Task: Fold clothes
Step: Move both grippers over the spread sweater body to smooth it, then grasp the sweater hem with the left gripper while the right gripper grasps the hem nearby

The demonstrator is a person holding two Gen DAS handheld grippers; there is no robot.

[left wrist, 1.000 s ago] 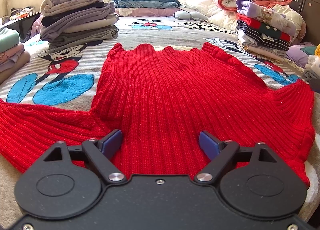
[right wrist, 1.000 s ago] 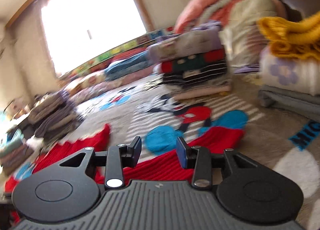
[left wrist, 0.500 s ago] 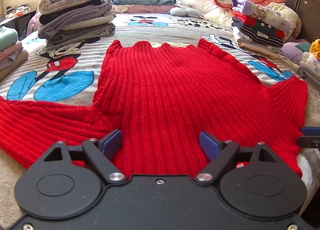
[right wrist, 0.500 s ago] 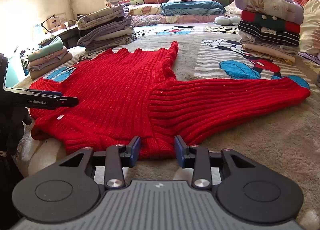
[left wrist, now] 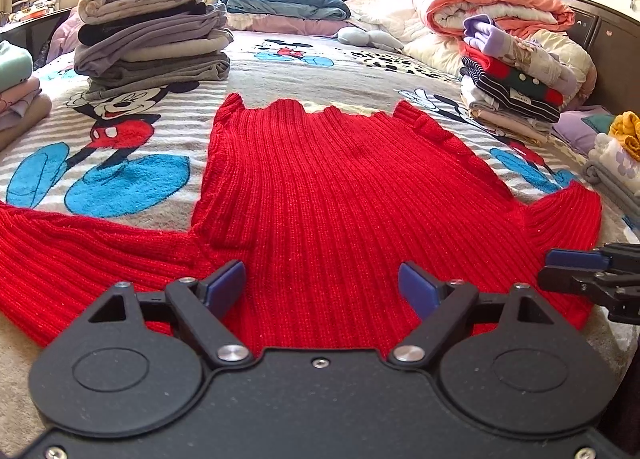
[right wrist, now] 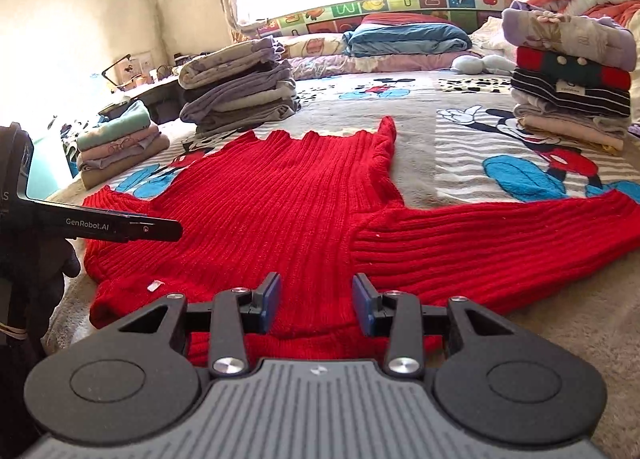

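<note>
A red ribbed knit sweater (left wrist: 332, 195) lies spread flat on the bed, hem toward the far side, sleeves out to both sides. It also shows in the right wrist view (right wrist: 280, 211). My left gripper (left wrist: 322, 287) is open and empty, just above the sweater's near edge at its middle. My right gripper (right wrist: 316, 301) is open and empty, over the near edge beside the right sleeve's root (right wrist: 480, 243). The right gripper's fingers (left wrist: 576, 259) show at the right edge of the left wrist view.
A Mickey Mouse blanket (left wrist: 120, 163) covers the bed. A folded grey stack (left wrist: 152, 43) stands at far left, a smaller stack (right wrist: 116, 143) at the left edge. A folded stack (left wrist: 516, 75) and quilts (left wrist: 492, 7) stand at right. Pillows (left wrist: 284, 3) lie against the headboard.
My right gripper swung from facing the right-hand piles to facing the sweater and moved down to its near edge. My left gripper shifted slightly closer over the sweater. Both stayed open.
</note>
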